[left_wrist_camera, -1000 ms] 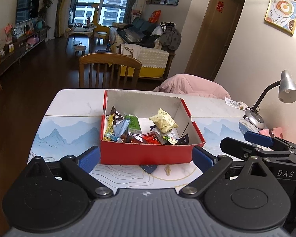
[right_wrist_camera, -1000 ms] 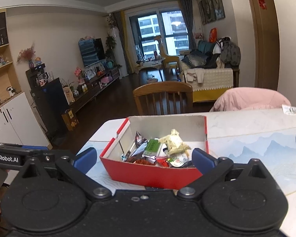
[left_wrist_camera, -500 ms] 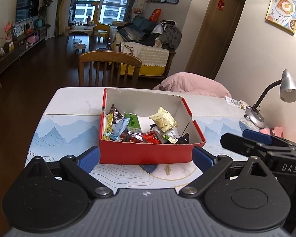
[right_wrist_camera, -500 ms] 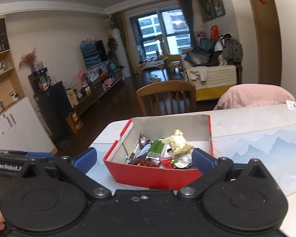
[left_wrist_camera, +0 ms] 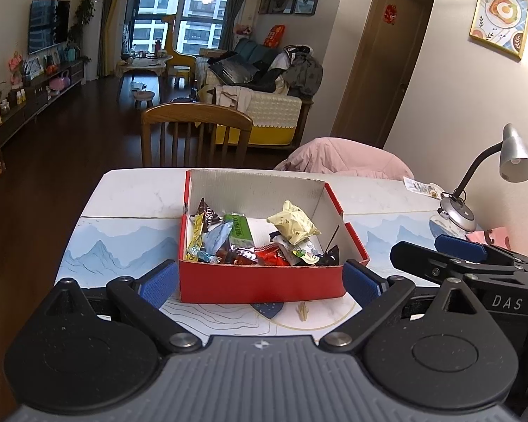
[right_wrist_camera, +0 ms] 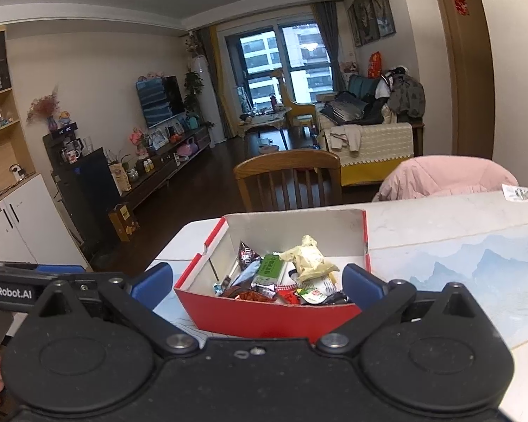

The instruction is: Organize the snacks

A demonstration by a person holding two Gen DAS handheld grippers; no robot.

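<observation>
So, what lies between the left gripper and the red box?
Only bare table with a printed line pattern; the left wrist view shows the left gripper open before the red box, nothing between.

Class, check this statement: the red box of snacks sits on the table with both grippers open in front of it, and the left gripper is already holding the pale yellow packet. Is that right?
Not quite. The left gripper holds nothing: the left wrist view shows its jaws wide open and empty, and the pale yellow packet lies inside the red box. The rest stands: the box sits on the table, and the right gripper is open too.
</observation>
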